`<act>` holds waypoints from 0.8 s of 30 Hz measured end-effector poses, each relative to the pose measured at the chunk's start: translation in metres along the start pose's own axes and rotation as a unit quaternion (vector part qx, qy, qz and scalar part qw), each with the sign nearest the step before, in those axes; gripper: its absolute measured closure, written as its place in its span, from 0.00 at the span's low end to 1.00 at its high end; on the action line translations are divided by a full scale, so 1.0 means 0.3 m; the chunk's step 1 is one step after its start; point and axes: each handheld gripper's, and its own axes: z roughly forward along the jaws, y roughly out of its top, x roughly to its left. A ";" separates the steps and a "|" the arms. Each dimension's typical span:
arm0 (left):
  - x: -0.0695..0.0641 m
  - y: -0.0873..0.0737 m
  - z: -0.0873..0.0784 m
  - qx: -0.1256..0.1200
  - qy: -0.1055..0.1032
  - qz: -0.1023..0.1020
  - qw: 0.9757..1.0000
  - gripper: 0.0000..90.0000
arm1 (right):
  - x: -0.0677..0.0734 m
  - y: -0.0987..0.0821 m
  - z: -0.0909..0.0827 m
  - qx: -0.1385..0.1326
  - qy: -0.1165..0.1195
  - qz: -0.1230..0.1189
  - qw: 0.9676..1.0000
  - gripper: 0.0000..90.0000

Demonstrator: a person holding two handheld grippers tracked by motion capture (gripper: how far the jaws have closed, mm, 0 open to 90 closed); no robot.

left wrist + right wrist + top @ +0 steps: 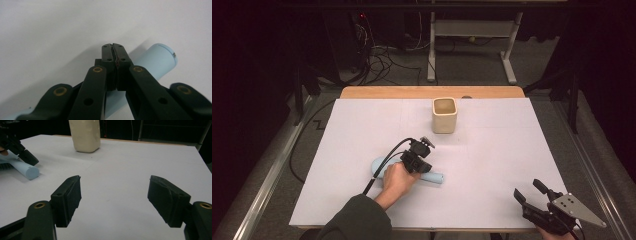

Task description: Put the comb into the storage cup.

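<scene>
A pale blue brush [432, 177] is lying flat on the white sheet [492, 150] covering the table, a bit left of centre and towards the near edge. Its round handle end is pointed to the right in the high view, and what looks like the wider head (bristles can be made out at the left edge of the right gripper view, though it's hard to be sure) is tucked under the person's left hand [398, 179].

The left gripper [418, 159] is held right over the brush. In the left gripper view its jaws are pressed flat together, pad to pad, with nothing between them, and the handle [157, 62] is seen running diagonally behind and beneath the closed tips. Whether the tips are actually touching the handle can't be told from here; they're just above or on it.

The right gripper [528, 189] is parked at the near right corner of the sheet, well apart from the brush. Its jaws are spread wide with only bare sheet between the pads [71, 195], so nothing is being held.

A cream square cup [445, 115] is standing upright near the far edge, roughly centred, well apart from both grippers. In the right gripper view it's seen straight ahead beyond the open jaws.
</scene>
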 end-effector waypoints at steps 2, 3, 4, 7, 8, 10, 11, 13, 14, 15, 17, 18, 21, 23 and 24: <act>-0.002 -0.009 0.000 0.003 0.000 0.005 1.000 0.98 | 0.000 0.000 0.000 0.000 0.000 0.000 1.000 0.31; -0.004 -0.012 -0.001 0.004 -0.001 0.006 1.000 0.98 | 0.000 0.000 0.000 0.000 0.000 0.000 1.000 0.31; -0.006 -0.017 -0.002 0.003 -0.002 0.006 1.000 0.98 | 0.000 0.000 0.000 -0.001 0.000 0.000 1.000 0.31; -0.013 -0.028 -0.005 0.003 -0.005 0.010 1.000 0.98 | 0.001 0.000 0.000 0.001 0.000 0.001 1.000 0.31; -0.015 -0.032 -0.006 0.002 -0.006 0.011 1.000 0.98 | 0.001 0.000 0.000 0.001 0.000 0.000 1.000 0.31; -0.018 -0.041 -0.008 0.000 -0.008 0.012 1.000 0.98 | 0.000 0.000 0.000 0.001 0.000 -0.001 1.000 0.31; -0.020 -0.045 -0.009 0.000 -0.009 0.013 1.000 0.98 | 0.001 0.000 0.000 0.001 -0.001 0.000 1.000 0.31; -0.024 -0.050 -0.011 0.000 -0.011 0.014 1.000 0.98 | 0.000 0.000 0.000 0.001 -0.002 0.002 1.000 0.31; -0.026 -0.053 -0.012 -0.001 -0.011 0.015 1.000 0.98 | 0.000 0.000 0.000 0.001 -0.002 0.002 1.000 0.31; -0.028 -0.057 -0.014 -0.001 -0.010 0.017 1.000 0.98 | 0.000 0.000 0.000 0.001 -0.003 0.002 1.000 0.31; -0.030 -0.065 -0.015 -0.003 -0.012 0.017 1.000 0.98 | 0.000 0.000 -0.001 0.001 -0.003 0.001 1.000 0.31; -0.030 -0.067 -0.016 -0.002 -0.013 0.018 1.000 0.98 | 0.000 0.000 -0.001 0.001 -0.003 0.000 1.000 0.31; -0.032 -0.078 -0.021 -0.003 -0.015 0.018 1.000 0.98 | 0.000 0.000 0.000 0.001 -0.004 0.000 1.000 0.31; -0.033 -0.085 -0.027 -0.005 -0.014 0.020 1.000 0.98 | 0.000 0.000 0.000 0.002 -0.004 0.002 1.000 0.31; -0.034 -0.089 -0.030 -0.006 -0.012 0.022 1.000 0.98 | -0.001 -0.001 0.001 0.001 -0.005 0.003 1.000 0.31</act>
